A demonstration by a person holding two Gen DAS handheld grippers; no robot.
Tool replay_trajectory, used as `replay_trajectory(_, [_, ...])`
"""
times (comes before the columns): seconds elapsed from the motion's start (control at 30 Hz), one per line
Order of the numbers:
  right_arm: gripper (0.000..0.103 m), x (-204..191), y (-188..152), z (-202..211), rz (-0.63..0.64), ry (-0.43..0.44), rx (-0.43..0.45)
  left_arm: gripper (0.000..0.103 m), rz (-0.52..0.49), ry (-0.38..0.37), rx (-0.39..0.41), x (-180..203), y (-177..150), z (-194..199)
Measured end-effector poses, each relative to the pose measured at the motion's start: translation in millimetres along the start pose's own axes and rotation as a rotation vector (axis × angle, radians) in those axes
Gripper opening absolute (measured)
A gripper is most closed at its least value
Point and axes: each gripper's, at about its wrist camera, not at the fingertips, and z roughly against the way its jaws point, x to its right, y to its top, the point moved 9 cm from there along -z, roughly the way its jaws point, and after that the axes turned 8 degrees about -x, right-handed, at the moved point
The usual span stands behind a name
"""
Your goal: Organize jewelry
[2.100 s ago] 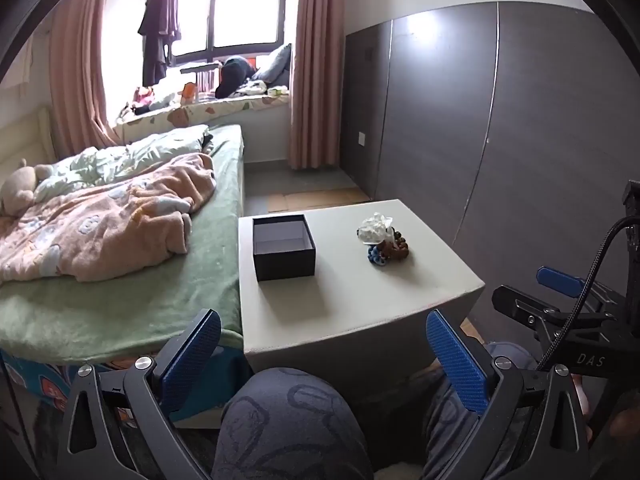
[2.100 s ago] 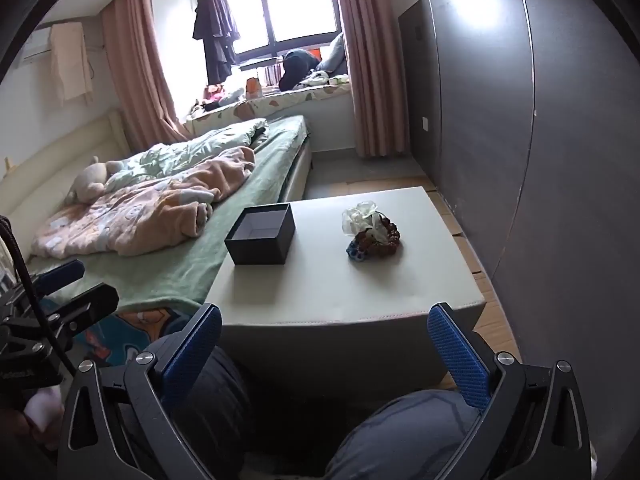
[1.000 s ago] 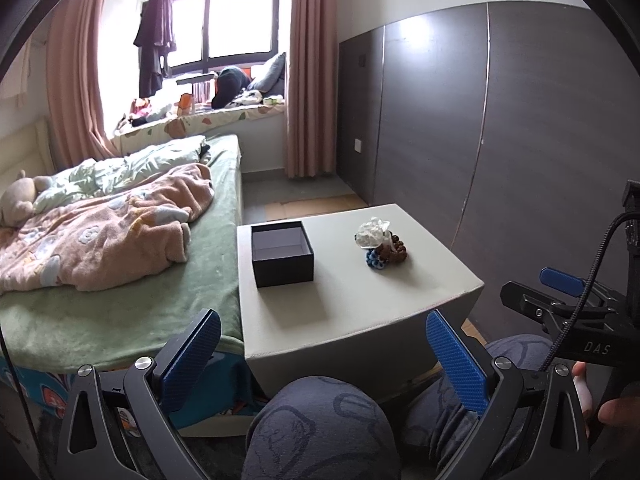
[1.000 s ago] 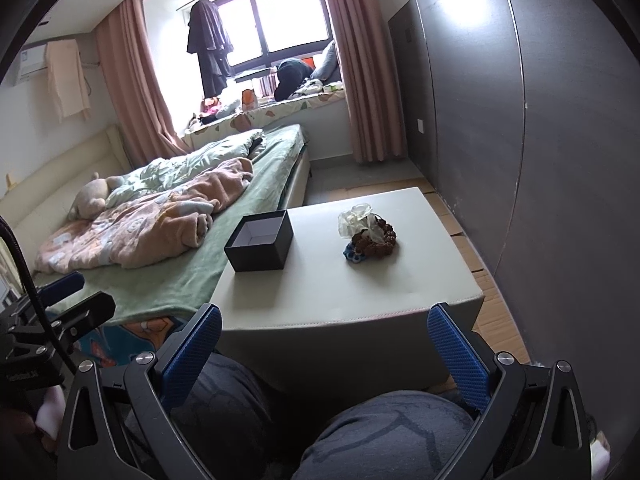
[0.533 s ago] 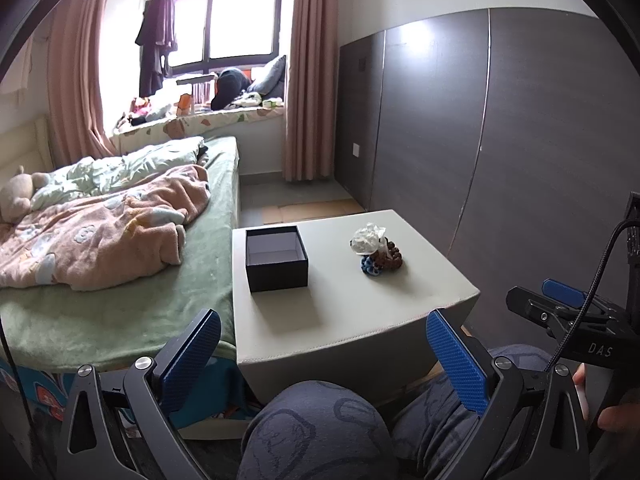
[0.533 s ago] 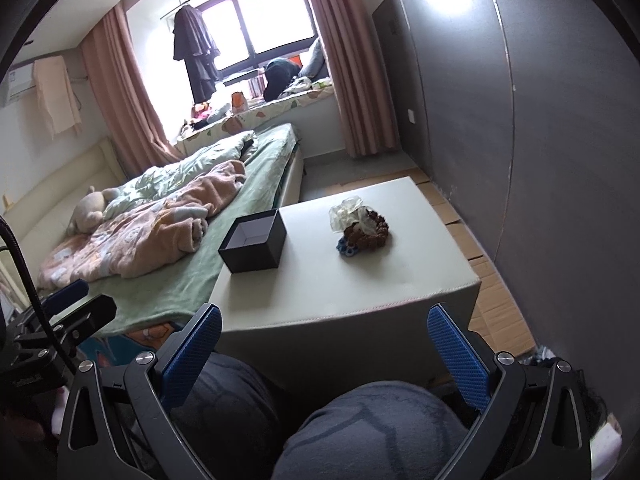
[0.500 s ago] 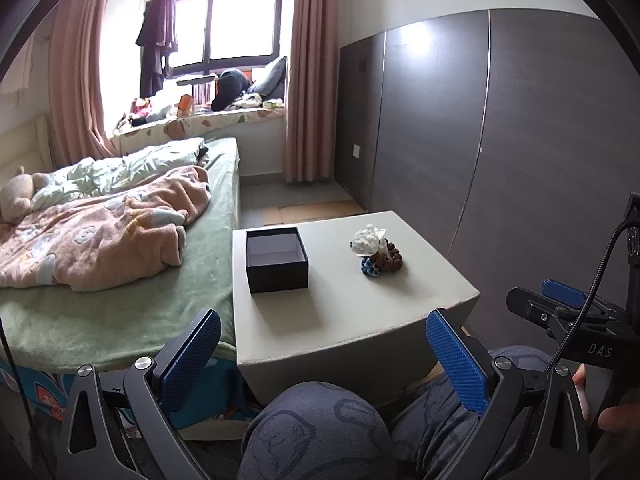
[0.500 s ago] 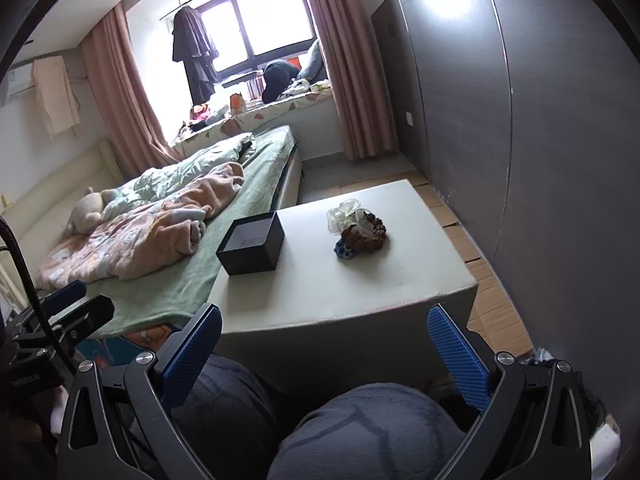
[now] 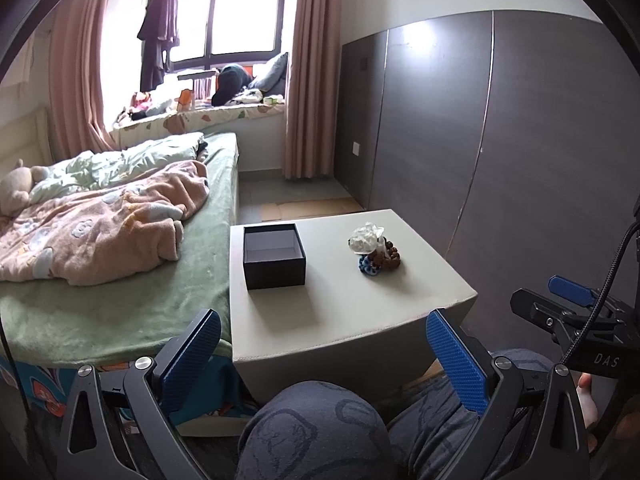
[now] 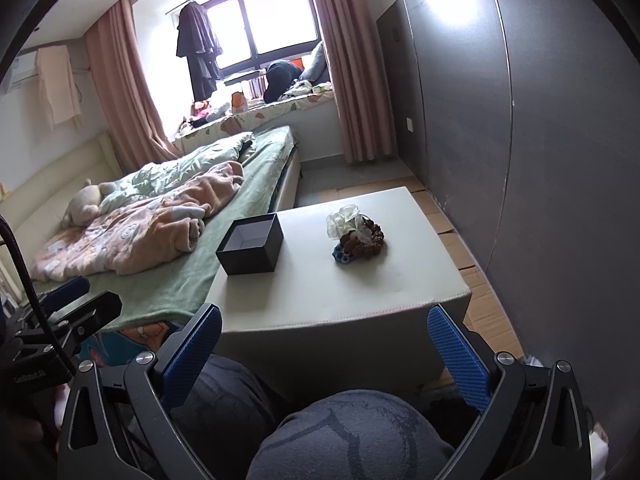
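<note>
An open black box stands on the left side of a pale square table; it also shows in the right wrist view. A small pile of jewelry lies to its right: a clear crumpled piece, a brown bead bracelet and a blue piece, also seen in the right wrist view. My left gripper is open and empty, held low before the table's near edge. My right gripper is open and empty, also low and short of the table.
A bed with a pink blanket runs along the table's left side. Dark wall panels stand to the right. The person's knees are below the grippers. The other gripper shows at each view's edge.
Both cameras have shifted a little; the table and box look slightly nearer and lower in view. Both grippers stay open. Nothing on the table has moved.
</note>
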Motion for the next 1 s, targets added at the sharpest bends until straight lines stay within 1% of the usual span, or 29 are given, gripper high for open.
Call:
replay_trajectory(0.27, [0.103, -3.5, -0.7, 5.1, 0.041, -0.043, 0.003, 0.103, 0.0, -0.018, -0.017, 2.8, -0.7, -4.9])
replay_trajectory(0.4, [0.103, -0.5, -0.7, 4.7, 0.056, -0.085, -0.003, 0.103, 0.0, -0.028, -0.025, 5.2, 1.0, -9.5])
replay_trajectory(0.5, [0.103, 0.7, -0.6, 7.8, 0.07, -0.101, 0.013, 0.103, 0.001, -0.046, -0.035, 9.7, 5.0, -14.2])
replay_trajectory(0.73, [0.103, 12.0, 6.3, 5.1, 0.054, -0.078, 0.008, 0.103, -0.013, -0.066, -0.053, 21.7, 20.1, -34.0])
replay_trajectory(1.0, [0.103, 49.6, 14.0, -15.7, -0.031, -0.045, -0.013, 0.103, -0.027, -0.126, -0.122, 41.6, 40.4, -81.6])
